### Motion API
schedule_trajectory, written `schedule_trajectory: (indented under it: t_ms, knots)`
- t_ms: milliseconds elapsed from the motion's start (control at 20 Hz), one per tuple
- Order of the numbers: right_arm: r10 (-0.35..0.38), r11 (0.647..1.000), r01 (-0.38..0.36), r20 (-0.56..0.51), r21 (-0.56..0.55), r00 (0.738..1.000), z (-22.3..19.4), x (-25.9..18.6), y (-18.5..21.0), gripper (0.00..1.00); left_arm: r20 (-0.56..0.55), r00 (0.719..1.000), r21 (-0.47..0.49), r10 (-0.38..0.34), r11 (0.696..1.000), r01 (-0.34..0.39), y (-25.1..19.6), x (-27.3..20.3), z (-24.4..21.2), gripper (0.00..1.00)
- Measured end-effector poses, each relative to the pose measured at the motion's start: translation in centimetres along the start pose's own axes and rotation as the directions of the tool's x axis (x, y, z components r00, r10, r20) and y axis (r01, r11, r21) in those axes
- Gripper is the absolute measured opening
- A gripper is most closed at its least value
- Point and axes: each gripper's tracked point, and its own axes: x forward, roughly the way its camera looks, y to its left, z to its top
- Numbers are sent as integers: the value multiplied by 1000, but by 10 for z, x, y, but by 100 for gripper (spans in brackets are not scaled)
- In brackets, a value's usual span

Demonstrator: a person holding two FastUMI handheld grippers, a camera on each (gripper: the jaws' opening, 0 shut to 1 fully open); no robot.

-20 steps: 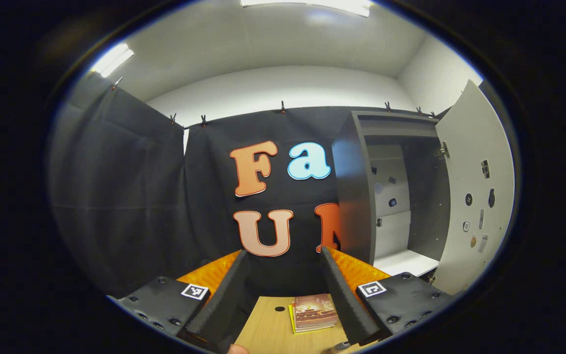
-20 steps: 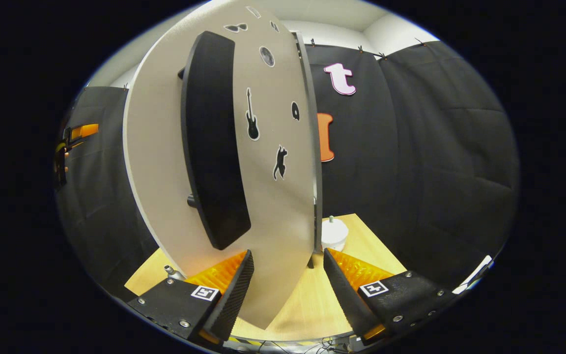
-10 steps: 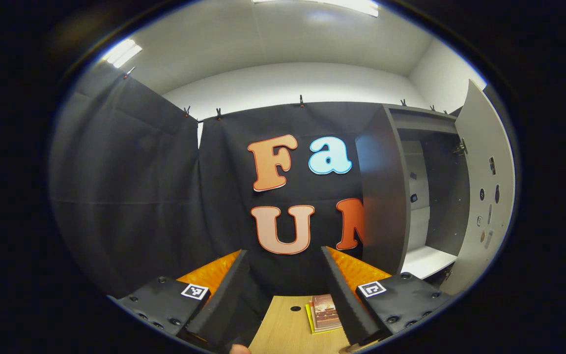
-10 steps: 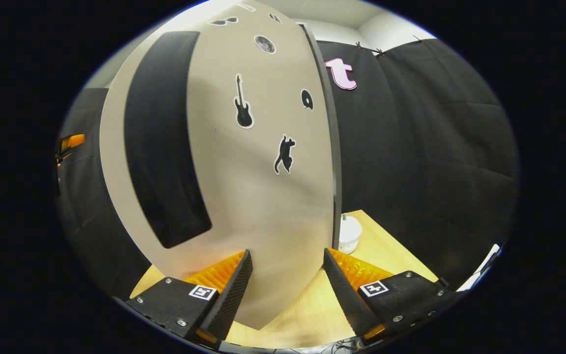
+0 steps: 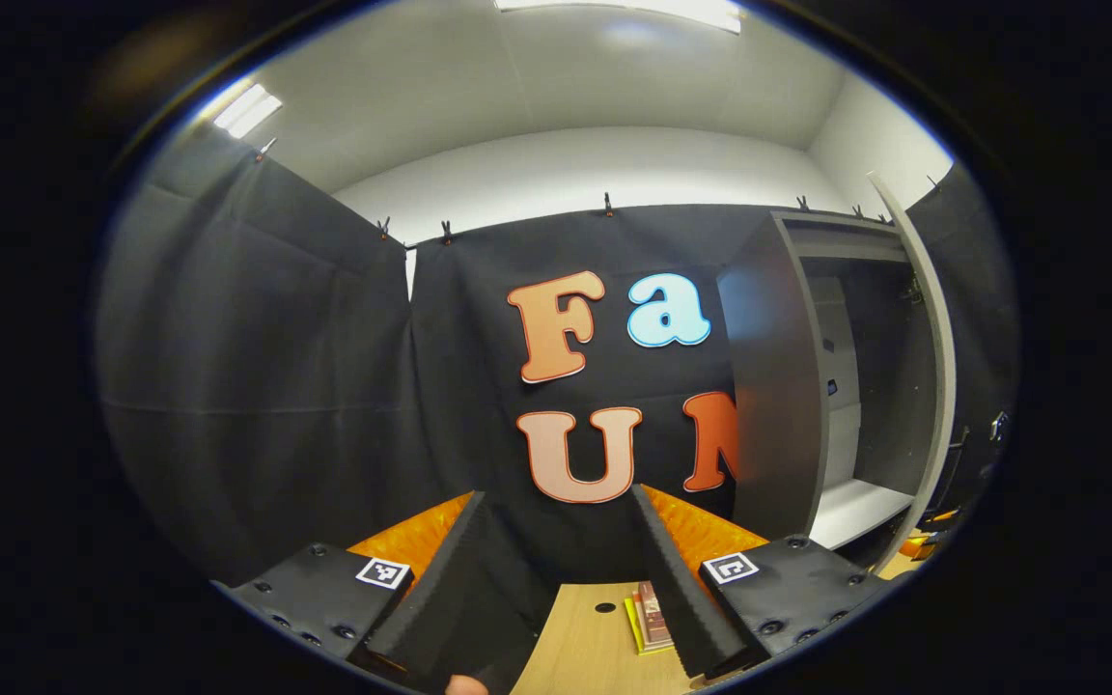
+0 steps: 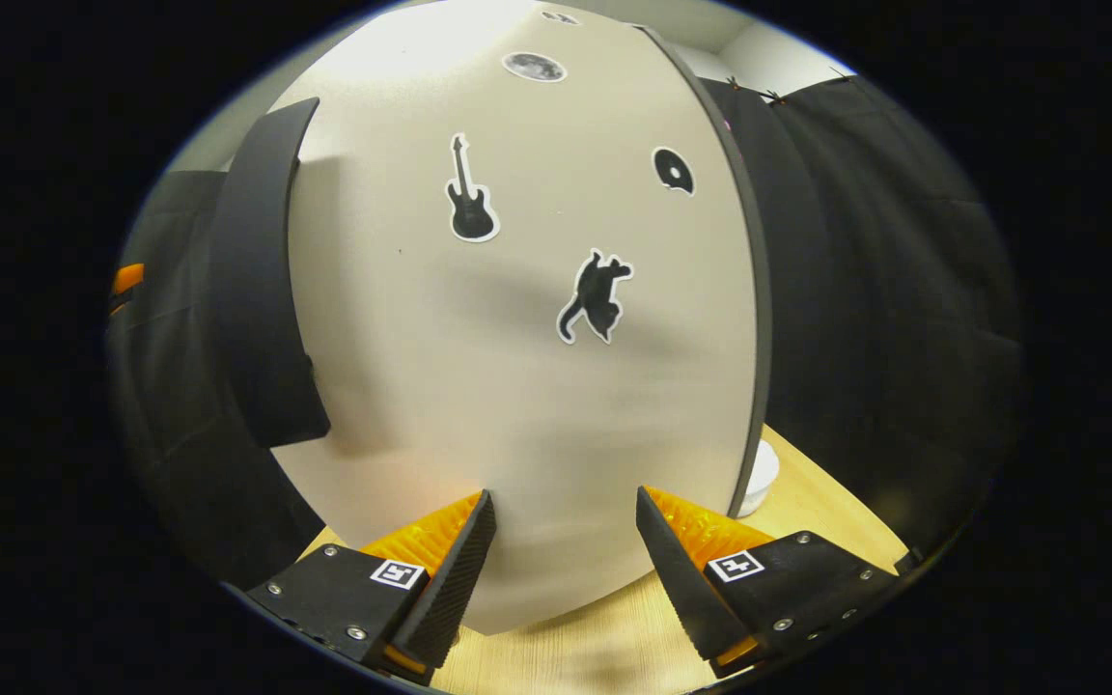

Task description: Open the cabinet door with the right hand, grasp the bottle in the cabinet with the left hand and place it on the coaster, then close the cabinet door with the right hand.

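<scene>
The left gripper [image 5: 556, 579] stands with its two fingers spread apart and nothing between them, held above the near edge of one wooden table [image 5: 580, 647]. One small stack of books [image 5: 651, 618] lies flat on that table, just beside the inner edge of the right-hand finger. One dark round hole [image 5: 604, 607] marks the tabletop to the left of the stack. One grey cabinet [image 5: 773, 386] stands at the right side of the left gripper view, with its interior open to the camera and one pale shelf floor [image 5: 855, 507] visible at the bottom; the bottle cannot be seen inside it from this angle. The cabinet door [image 5: 932, 386] appears edge-on here, swung out from the cabinet front. In the right gripper view the right gripper [image 6: 561, 565] also stands with its two fingers parted and empty, close to the outer face of the same cabinet door [image 6: 517, 386], which rises directly ahead; whether the fingers touch the door cannot be told. That face carries four visible stickers: one guitar [image 6: 466, 193], one cat [image 6: 595, 294], one moon disc [image 6: 534, 66] and one small dark round shape [image 6: 673, 171]. One black vertical handle [image 6: 257, 309] runs along the door's left edge. One white round object [image 6: 759, 478] sits on the table behind the door's right edge, partly hidden.
</scene>
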Motion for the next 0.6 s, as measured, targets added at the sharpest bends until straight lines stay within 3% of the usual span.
schedule_trajectory:
  t_ms: [600]
  knots:
    - [-30, 997, 31, 22, -64, 999, 6, 12, 7, 91, 0, 999, 1, 49, 999, -49, 36, -6, -5, 94]
